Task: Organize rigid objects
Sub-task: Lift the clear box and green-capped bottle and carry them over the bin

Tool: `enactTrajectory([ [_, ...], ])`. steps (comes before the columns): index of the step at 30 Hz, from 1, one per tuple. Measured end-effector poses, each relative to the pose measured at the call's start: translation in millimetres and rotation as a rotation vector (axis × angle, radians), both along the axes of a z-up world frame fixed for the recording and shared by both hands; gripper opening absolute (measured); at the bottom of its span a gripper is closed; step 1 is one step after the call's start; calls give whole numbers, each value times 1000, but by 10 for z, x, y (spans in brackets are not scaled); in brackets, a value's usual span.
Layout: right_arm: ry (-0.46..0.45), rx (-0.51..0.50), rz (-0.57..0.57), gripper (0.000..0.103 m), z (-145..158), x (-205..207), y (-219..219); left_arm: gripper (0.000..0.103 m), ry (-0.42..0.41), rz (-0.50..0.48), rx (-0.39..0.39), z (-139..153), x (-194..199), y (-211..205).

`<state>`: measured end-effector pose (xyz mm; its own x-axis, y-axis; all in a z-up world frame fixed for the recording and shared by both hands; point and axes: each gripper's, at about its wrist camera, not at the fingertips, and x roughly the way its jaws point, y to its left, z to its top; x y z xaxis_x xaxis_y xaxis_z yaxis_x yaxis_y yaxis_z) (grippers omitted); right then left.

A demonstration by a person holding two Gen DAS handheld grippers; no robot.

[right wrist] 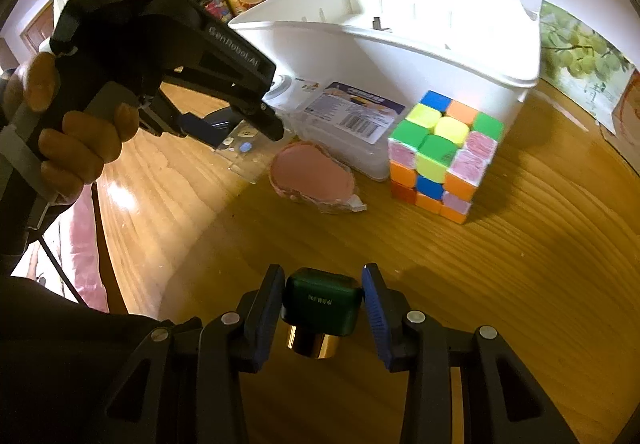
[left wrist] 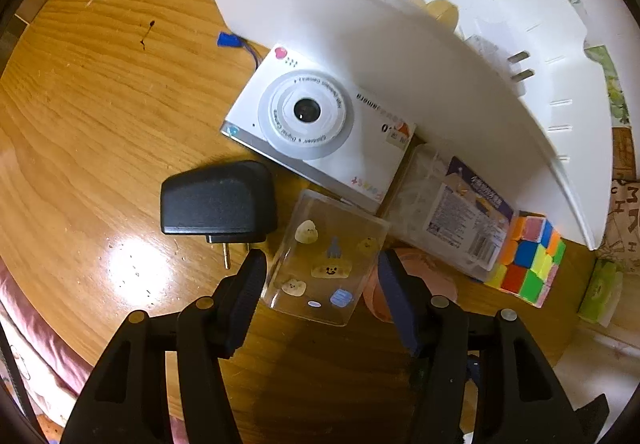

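Green-capped bottle sits clamped in the right gripper above the wooden table; the left gripper straddles the clear sticker case, pads apart, not pressing; next, I judge, carry the bottle into the white bin.

The wooden table lies bare on the left, and its near right part around the right gripper is bare too. A white bin walls off the far side. Tight against its near wall sit a white camera, a clear packet and a colour cube, leaving no gap behind them. A black charger, a clear sticker case and a pink pad crowd the middle, close together.
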<state>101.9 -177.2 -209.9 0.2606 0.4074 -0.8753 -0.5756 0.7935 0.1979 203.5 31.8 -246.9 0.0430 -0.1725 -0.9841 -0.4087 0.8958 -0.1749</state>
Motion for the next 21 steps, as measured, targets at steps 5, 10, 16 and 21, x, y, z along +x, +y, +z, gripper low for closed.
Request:
enactTrajectory([
  [5,2,1,-25,40,7,0,-110,62,3,-24,37,-42,52,-120],
  [10,1,12,-46,40,51,20,-170,61,1,-41,49,-56,95,-234],
  [16,-11,23,-57,40,154,36,-226,60,8,-58,45,81,33,-177],
  [21,-27,33,-63,40,250,59,-198,60,4,-67,24,123,-133,-206],
])
